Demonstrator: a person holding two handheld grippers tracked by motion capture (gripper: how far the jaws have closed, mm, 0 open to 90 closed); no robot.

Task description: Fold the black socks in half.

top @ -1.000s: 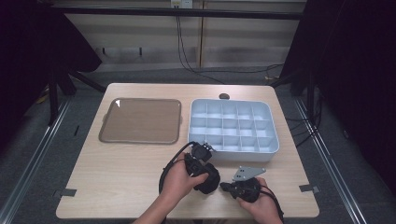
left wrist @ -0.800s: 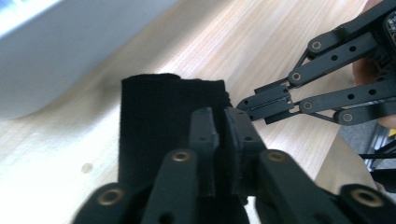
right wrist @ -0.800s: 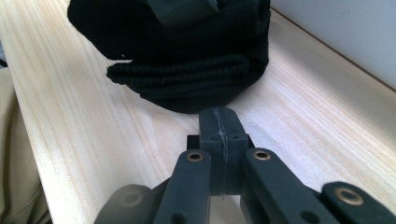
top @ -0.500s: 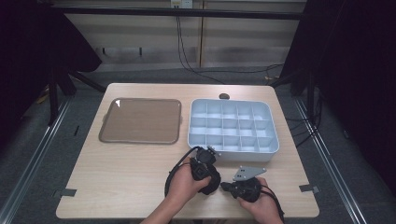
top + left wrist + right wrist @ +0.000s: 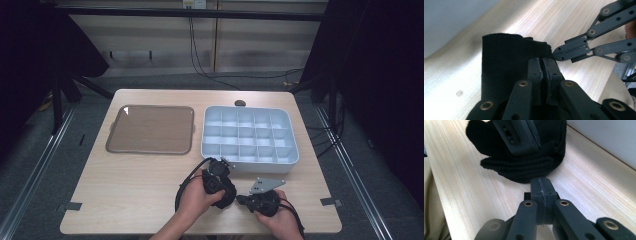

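The left hand-held gripper is drawn back from the compartment box; its jaws, just closing, are clamped on a black knitted cloth on the tabletop. The right hand-held gripper is shut empty, tips at the cloth's edge.

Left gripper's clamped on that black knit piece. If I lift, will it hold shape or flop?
The black knit piece, folded in soft ribbed layers, will probably flop and sag. It looks light. The left gripper pinches one edge, so the folds may fall open.
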